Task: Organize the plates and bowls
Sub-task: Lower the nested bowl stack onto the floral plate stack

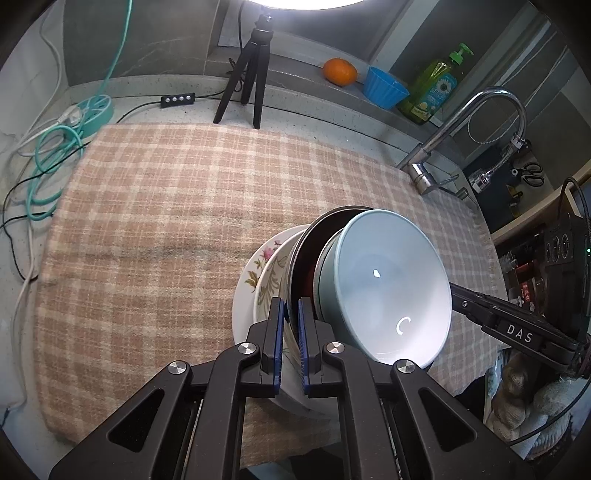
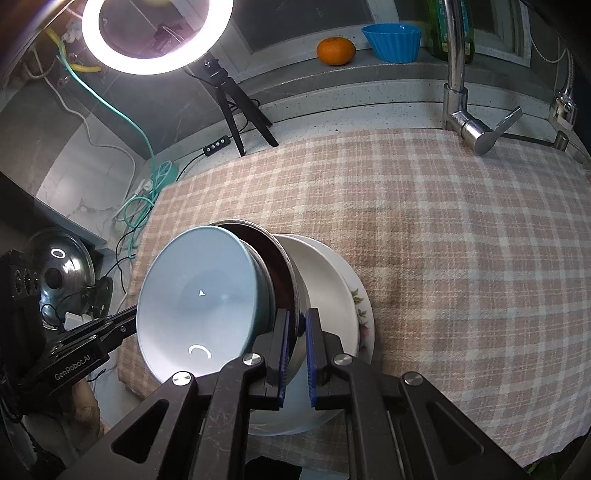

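A stack of dishes sits on the checked cloth (image 1: pixel 166 221): a floral plate (image 1: pixel 255 280) at the bottom, a white dish on it, a dark metal bowl (image 1: pixel 306 251) with a light blue bowl (image 1: pixel 388 288) nested inside. My left gripper (image 1: pixel 290 314) is shut on the metal bowl's rim. My right gripper (image 2: pixel 296 325) is shut on the same metal bowl (image 2: pixel 284 273) at its opposite rim. The blue bowl (image 2: pixel 199 295) and the floral plate (image 2: pixel 364 317) show in the right wrist view too. The bowls look tilted.
A black tripod (image 1: pixel 247 74) with a ring light (image 2: pixel 155 33) stands at the back. An orange (image 1: pixel 340 72), a blue cup (image 1: pixel 386 86) and a green soap bottle (image 1: pixel 436 88) sit on the ledge. A faucet (image 1: pixel 480 122) is at right. Cables (image 1: pixel 55 155) lie left.
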A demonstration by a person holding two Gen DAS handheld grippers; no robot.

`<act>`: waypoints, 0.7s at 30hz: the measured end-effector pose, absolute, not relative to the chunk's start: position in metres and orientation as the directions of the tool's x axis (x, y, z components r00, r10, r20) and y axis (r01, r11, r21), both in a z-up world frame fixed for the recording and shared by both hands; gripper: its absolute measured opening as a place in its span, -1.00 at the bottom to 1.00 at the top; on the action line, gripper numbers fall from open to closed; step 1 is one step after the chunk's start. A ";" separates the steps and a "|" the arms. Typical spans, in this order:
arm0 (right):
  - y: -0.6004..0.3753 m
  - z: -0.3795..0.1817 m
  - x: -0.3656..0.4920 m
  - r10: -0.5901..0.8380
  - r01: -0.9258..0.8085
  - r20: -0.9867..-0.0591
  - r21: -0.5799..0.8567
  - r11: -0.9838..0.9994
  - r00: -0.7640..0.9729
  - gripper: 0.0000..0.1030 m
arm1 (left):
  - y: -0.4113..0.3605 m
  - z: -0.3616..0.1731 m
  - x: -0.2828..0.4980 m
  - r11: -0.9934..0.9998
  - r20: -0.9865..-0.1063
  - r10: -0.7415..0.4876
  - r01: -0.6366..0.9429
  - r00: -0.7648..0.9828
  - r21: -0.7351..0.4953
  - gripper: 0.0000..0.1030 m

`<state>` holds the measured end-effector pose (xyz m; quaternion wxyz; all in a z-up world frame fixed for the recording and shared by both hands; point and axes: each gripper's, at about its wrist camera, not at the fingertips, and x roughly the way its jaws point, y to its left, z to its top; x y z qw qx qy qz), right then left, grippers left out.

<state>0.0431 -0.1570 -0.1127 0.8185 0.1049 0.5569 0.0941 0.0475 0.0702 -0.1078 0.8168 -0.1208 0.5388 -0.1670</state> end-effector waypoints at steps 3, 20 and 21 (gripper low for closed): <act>-0.157 -0.113 0.043 0.270 -0.037 -0.892 0.275 0.961 0.362 -0.85 | 0.070 -0.108 0.047 0.916 -0.841 -0.400 0.146 0.365 -0.373 -0.89; -0.162 -0.100 0.030 0.243 -0.037 -0.877 0.251 0.967 0.414 -0.78 | 0.082 -0.097 0.036 0.931 -0.839 -0.365 0.150 0.404 -0.333 -0.86; -0.162 -0.099 0.029 0.246 -0.036 -0.875 0.255 0.966 0.417 -0.78 | 0.084 -0.096 0.034 0.932 -0.838 -0.362 0.146 0.408 -0.332 -0.86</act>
